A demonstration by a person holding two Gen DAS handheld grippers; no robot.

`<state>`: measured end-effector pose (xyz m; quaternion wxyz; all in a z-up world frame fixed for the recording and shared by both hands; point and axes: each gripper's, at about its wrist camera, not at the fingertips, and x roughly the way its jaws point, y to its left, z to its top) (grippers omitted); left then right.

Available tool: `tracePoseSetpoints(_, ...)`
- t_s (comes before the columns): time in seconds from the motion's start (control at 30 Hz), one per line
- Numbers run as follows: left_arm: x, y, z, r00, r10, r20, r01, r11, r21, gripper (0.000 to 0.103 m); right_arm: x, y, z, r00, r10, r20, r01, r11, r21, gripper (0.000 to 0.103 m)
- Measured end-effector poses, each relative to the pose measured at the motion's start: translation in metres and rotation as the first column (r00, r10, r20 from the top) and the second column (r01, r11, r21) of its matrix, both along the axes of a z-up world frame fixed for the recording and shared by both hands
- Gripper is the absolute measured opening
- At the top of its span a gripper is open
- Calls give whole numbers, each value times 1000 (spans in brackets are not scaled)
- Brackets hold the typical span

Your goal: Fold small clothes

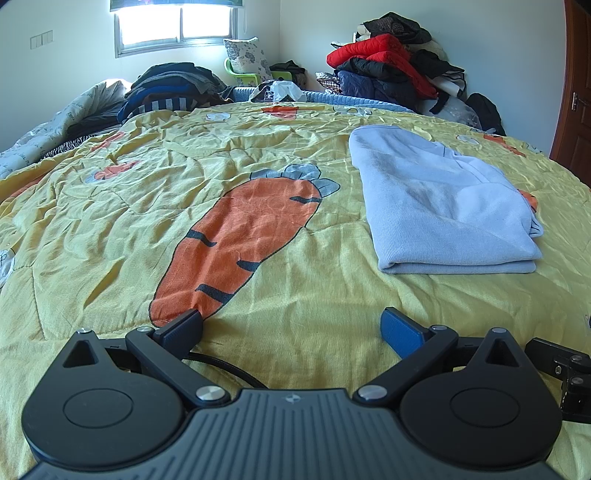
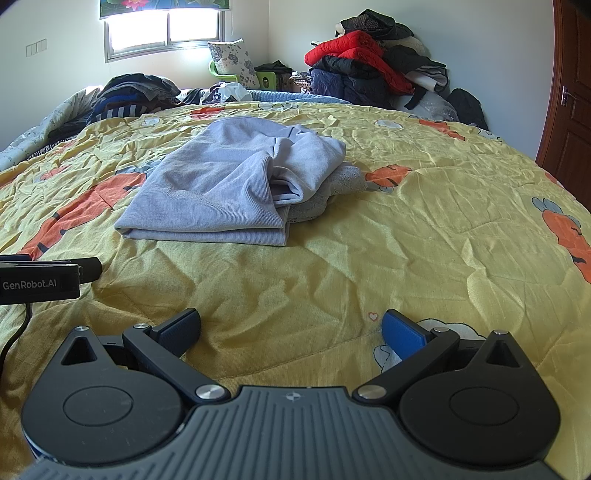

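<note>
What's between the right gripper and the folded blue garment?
Only bare yellow quilt, shown in the right wrist view: nothing lies between the open right gripper and the folded blue garment.

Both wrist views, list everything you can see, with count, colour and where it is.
folded garment: one, pale blue, on the bedspread ahead of both grippers
bedspread: one, yellow with orange carrots, covering the bed
jacket pile: one heap, red, black, navy, far right corner
dark clothes pile: one, far left of bed
patterned pillow: one, white-grey, under the window
window: one, bright, back wall
door: one, brown, right edge
left gripper: open, empty
right gripper: open, empty
</note>
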<state>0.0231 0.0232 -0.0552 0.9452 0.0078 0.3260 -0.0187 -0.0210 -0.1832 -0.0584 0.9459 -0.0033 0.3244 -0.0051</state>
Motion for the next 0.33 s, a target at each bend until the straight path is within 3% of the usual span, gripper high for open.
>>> tracePoseSetpoints(0.33, -1, 1, 0, 1000, -2, 3, 2, 1000, -15, 103, 0, 0, 0, 1000, 0, 0, 0, 1000, 0, 103)
